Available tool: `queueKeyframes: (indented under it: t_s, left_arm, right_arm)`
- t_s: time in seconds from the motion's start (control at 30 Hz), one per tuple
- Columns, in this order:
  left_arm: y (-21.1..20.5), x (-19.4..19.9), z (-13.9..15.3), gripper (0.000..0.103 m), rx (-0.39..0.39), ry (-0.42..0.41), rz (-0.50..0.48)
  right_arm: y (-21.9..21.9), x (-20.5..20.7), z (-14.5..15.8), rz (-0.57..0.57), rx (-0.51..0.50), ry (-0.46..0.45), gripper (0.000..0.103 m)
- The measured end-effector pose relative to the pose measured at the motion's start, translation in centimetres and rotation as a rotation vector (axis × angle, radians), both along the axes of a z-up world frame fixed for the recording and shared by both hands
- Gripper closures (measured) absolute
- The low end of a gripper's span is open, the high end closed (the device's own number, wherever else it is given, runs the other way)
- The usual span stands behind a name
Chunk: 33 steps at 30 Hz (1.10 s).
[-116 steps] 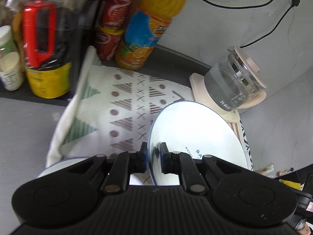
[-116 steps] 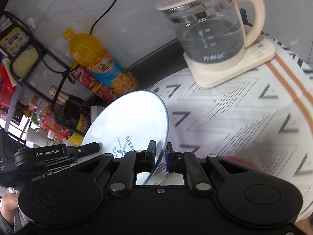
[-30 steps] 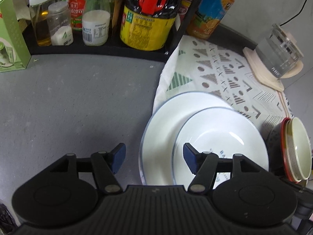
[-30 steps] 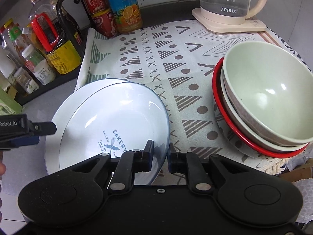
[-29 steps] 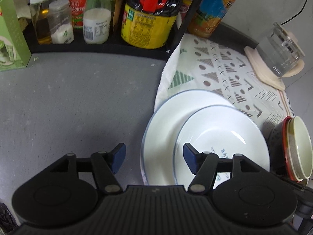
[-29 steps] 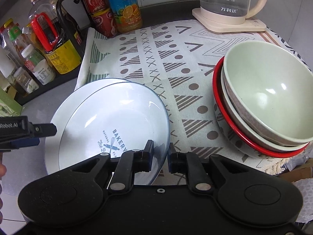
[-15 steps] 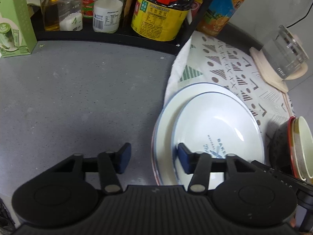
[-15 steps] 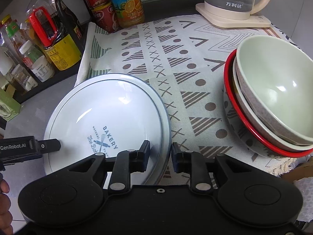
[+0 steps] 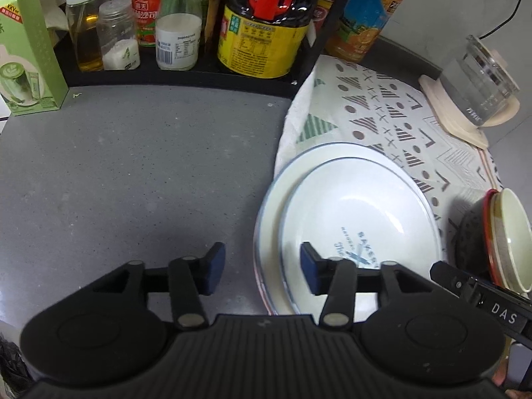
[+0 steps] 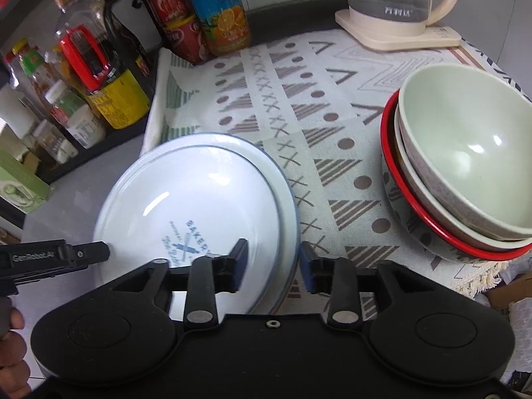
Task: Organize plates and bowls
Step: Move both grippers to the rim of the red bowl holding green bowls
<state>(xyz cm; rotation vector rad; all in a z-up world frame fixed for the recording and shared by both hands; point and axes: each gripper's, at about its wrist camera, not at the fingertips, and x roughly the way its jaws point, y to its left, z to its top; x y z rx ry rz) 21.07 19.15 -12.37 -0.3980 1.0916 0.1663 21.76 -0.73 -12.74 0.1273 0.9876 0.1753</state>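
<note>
Two white plates [image 10: 199, 196] lay stacked, half on the patterned cloth [image 10: 299, 106], half on the grey counter [image 9: 133, 166]. Both grippers stood open and held nothing: the left gripper [image 9: 259, 266] straddled the stack's left rim, the right gripper [image 10: 272, 266] its right rim. Nested bowls [image 10: 465, 166] sat nearby.

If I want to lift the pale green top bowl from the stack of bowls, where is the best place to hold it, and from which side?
Probably pinch the thin rim of the pale green top bowl with one finger inside and one outside, coming from above. It sits tilted in the red-rimmed bowl below, so its upper rim stands clear; its round wall offers no flat hold.
</note>
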Motion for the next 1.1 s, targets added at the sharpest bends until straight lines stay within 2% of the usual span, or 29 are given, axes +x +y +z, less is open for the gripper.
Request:
queueKeyframes:
  t_s: [0.03,0.1,0.17,0.23,0.33,0.4,0.53,0.6,0.8,1.1]
  left_arm:
    - [-0.1,-0.1,0.3,0.039,0.006,-0.008,-0.003]
    - [-0.4,-0.3,1.0,0.029,0.031,-0.008,-0.01]
    - [-0.8,-0.4,1.7,0.025,0.045,-0.004,-0.03]
    - [-0.8,-0.6,2.2,0.024,0.042,-0.007,-0.041]
    - [-0.7,-1.1,3.0,0.017,0.041,-0.028,-0.047]
    - [-0.8,-1.4,3.6,0.014,0.045,-0.041,-0.057]
    - [-0.8,-2.0,4.8,0.001,0.052,-0.066,-0.072]
    - [-0.9,-2.2,5.3,0.0,0.046,-0.08,-0.077]
    - [-1.7,-2.5,6.7,0.0,0.032,-0.133,-0.115]
    - [-3.7,-2.6,8.0,0.0,0.067,-0.179,-0.158]
  right_arm:
    - [0.0,-0.2,0.4,0.003,-0.003,-0.013,0.049]
    - [0.0,-0.6,1.2,0.009,-0.003,-0.04,0.042]
    - [-0.2,-0.9,2.0,0.015,0.016,-0.058,0.036]
    - [-0.3,-1.3,2.8,0.016,0.027,-0.079,0.023]
    - [-0.4,-2.0,3.9,0.033,0.031,-0.113,0.015]
    - [-0.4,-2.3,4.5,0.045,0.031,-0.125,0.013]
    - [-0.7,-2.7,5.6,0.045,0.042,-0.153,0.003]
    - [-0.8,-2.9,6.2,0.043,0.052,-0.163,0.0]
    - [-1.3,-3.7,7.5,0.04,0.049,-0.204,0.0]
    - [-4.0,-5.5,8.3,-0.023,0.08,-0.26,0.0]
